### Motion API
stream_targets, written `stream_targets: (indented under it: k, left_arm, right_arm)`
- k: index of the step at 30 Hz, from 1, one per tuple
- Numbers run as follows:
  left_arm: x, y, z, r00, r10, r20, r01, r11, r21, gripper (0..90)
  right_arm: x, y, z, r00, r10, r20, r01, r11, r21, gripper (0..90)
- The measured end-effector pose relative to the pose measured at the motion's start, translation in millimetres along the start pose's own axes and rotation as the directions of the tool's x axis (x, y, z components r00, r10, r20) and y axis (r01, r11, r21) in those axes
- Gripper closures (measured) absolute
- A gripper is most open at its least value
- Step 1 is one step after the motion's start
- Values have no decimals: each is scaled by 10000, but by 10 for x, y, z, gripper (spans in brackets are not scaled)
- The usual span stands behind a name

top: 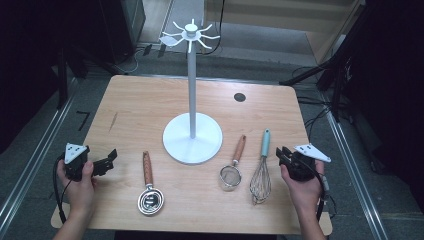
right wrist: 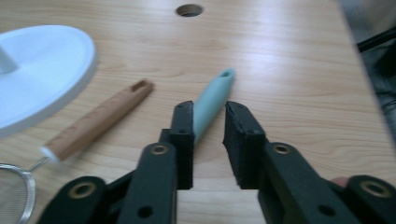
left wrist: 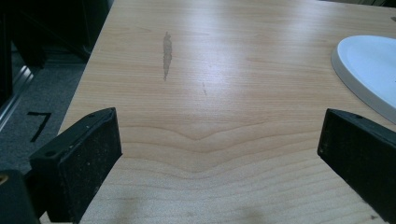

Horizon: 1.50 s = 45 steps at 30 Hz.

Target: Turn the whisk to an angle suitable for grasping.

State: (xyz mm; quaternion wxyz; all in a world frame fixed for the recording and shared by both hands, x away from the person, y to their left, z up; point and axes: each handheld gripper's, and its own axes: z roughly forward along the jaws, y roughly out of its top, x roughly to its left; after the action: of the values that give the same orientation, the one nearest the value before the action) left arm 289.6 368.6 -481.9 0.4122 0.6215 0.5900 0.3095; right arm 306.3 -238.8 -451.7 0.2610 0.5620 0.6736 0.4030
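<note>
Wooden table, one whisk, two grippers

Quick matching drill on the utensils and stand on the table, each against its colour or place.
1 whisk
2 strainer
3 scoop
4 stand base

a wooden handle, left of the stand
b round, white
c teal handle
d wooden handle, between stand and whisk

Pairs: 1-c, 2-d, 3-a, 4-b
</note>
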Motion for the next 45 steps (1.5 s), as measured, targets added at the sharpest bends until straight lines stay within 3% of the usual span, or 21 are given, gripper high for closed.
stream_targets:
  k: [2, 4, 9, 13, 16, 17, 18, 20, 21, 22, 23, 24, 25, 27, 29, 32, 38, 42, 45]
  left_arm:
    - [2, 0, -1, 10000, -36, 9, 36, 10000, 0, 1]
    - [2, 0, -2, 10000, 0, 20, 0, 10000, -2, 1]
    - [-2, 0, 0, 10000, 55, 20, -55, 10000, 3, 1]
    - [1, 1, 1, 10000, 11, -8, -11, 10000, 27, 1]
    - [0, 2, 3, 10000, 15, -4, -15, 10000, 47, 1]
    - [1, 2, 3, 10000, 21, -2, -21, 10000, 62, 1]
    - [2, 2, 4, 10000, -7, -9, 7, 10000, 54, 1]
    - [3, 2, 6, 10000, -30, 9, 30, 10000, 46, 1]
    - [4, 2, 6, 10000, -40, 10, 40, 10000, 54, 1]
    - [5, 3, 8, 10000, -46, 15, 46, 10000, 54, 1]
    - [6, 3, 7, 10000, -42, 17, 42, 10000, 69, 1]
    - [7, 3, 7, 10000, -49, 37, 48, 10000, 64, 1]
    - [7, 3, 7, 10000, -44, 35, 44, 10000, 66, 1]
    - [7, 3, 7, 10000, -44, 42, 44, 10000, 71, 1]
    - [6, 4, 9, 10000, -36, 54, 36, 10000, 80, 1]
    - [7, 4, 10, 10000, 0, 66, -1, 9999, 107, 1]
    - [8, 5, 11, 10000, -23, 67, 22, 9999, 123, 1]
    - [8, 5, 13, 9999, 1, 118, -3, 9999, 119, 1]
    - [8, 6, 12, 9999, 21, 145, -23, 9999, 143, 1]
  right_arm:
    - [22, 36, 37, 9998, 92, -169, -89, 9998, 191, 866]
    - [38, 53, 58, 9997, 113, -197, -106, 9993, 350, 900]
    - [100, 99, 202, 9890, 874, -1193, -698, 9871, 1443, 900]
    - [140, 77, 266, 9959, 593, -678, -472, 9847, 1680, 898]
    - [94, 97, 348, 9943, 1019, -321, -937, 9759, 1971, 778]
    - [69, 118, 383, 9905, 1323, -377, -1213, 9692, 2142, 763]
    - [49, 149, 435, 9839, 1676, -627, -1491, 9616, 2305, 669]
    - [51, 160, 457, 9821, 1804, -534, -1634, 9585, 2335, 645]
    - [57, 175, 481, 9783, 2020, -460, -1851, 9520, 2437, 594]
    - [58, 188, 533, 9689, 2458, -283, -2294, 9354, 2692, 566]
    - [58, 188, 533, 9689, 2458, -283, -2294, 9354, 2692, 566]
    - [66, 185, 582, 9682, 2498, 126, -2414, 9200, 3087, 577]
    - [66, 179, 598, 9693, 2448, 247, -2397, 9169, 3190, 584]
    - [63, 175, 610, 9691, 2450, 289, -2407, 9134, 3282, 589]
    - [61, 167, 638, 9666, 2546, 286, -2477, 9000, 3587, 597]
    - [74, 153, 678, 9697, 2427, 276, -2346, 8938, 3823, 608]
    - [92, 162, 710, 9746, 2230, 198, -2120, 8912, 4009, 643]
    - [97, 196, 707, 9915, 1288, 181, -1249, 9035, 4101, 690]
    - [92, 199, 706, 9933, 1154, 93, -1089, 9040, 4135, 692]
